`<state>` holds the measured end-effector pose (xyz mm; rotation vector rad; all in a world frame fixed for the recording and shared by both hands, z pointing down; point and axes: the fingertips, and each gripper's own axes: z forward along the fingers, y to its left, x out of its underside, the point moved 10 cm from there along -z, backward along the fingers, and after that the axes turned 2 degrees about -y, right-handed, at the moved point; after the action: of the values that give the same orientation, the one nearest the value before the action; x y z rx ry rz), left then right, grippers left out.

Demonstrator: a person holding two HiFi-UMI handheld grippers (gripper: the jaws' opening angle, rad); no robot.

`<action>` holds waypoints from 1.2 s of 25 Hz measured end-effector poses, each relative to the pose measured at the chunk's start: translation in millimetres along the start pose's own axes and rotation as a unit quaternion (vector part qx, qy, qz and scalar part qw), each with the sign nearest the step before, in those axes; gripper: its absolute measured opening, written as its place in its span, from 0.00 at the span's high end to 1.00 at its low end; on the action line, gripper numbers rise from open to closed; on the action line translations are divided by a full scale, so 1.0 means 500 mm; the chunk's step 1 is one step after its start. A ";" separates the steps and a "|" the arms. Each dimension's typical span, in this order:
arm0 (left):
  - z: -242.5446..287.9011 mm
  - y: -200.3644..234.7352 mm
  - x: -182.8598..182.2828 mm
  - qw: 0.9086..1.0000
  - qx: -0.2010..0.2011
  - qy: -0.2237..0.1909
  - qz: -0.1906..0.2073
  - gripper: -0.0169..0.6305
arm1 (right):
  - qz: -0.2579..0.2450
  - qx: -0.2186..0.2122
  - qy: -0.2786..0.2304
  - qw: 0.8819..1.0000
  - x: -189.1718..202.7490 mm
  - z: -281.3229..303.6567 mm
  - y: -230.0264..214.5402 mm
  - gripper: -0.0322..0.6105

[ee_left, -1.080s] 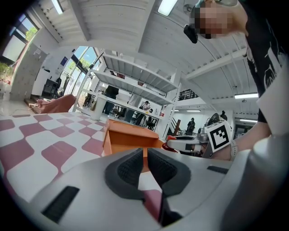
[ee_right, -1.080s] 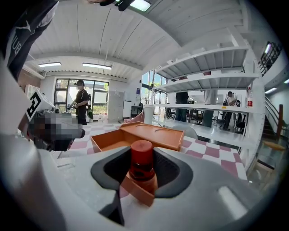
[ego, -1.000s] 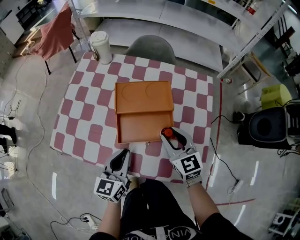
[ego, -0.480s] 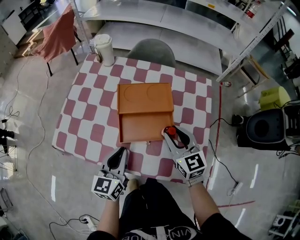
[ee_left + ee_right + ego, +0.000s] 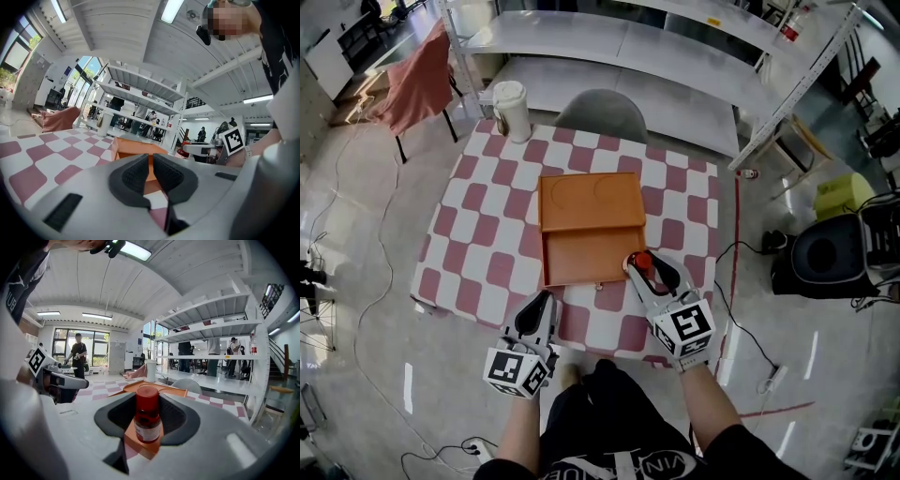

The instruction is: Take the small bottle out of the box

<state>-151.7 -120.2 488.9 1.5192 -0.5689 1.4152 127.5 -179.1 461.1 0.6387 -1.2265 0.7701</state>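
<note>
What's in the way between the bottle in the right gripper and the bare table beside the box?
Nothing visible. The right gripper holds the small bottle upright at the near right corner of the box, and the checkered table next to that corner is bare. The left gripper sits off to the other side.

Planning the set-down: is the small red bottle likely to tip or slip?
Probably tippy: the small bottle is taller than wide. Likely rigid, as the right claw pinches its sides without visible denting. Its round body could roll if it falls.
</note>
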 end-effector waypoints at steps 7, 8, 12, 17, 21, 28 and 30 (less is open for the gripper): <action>-0.018 0.009 -0.026 1.000 0.001 -0.010 0.008 0.92 | 0.001 -0.001 -0.006 1.000 -0.027 -0.008 0.015 0.72; -0.020 0.009 -0.030 1.000 0.002 -0.011 0.009 0.92 | 0.001 -0.001 -0.007 1.000 -0.031 -0.010 0.017 0.72; -0.028 0.007 -0.044 1.000 0.003 -0.016 0.012 0.92 | 0.001 0.000 -0.011 1.000 -0.046 -0.017 0.022 0.72; -0.033 0.008 -0.059 1.000 0.007 -0.024 0.014 0.92 | -0.004 0.003 -0.016 1.000 -0.065 -0.025 0.029 0.72; -0.035 0.004 -0.072 0.999 0.010 -0.030 0.015 0.92 | -0.006 0.004 -0.022 1.000 -0.081 -0.034 0.033 0.72; -0.035 -0.007 -0.094 0.999 0.023 -0.036 0.012 0.92 | -0.010 -0.005 -0.028 1.000 -0.105 -0.048 0.037 0.72; -0.035 -0.012 -0.103 0.999 0.030 -0.037 0.016 0.92 | -0.012 -0.006 -0.028 0.999 -0.113 -0.051 0.039 0.72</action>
<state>-166.7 -115.8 436.5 1.6222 -0.6043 1.4154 118.1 -157.2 400.8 0.6681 -1.2724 0.7270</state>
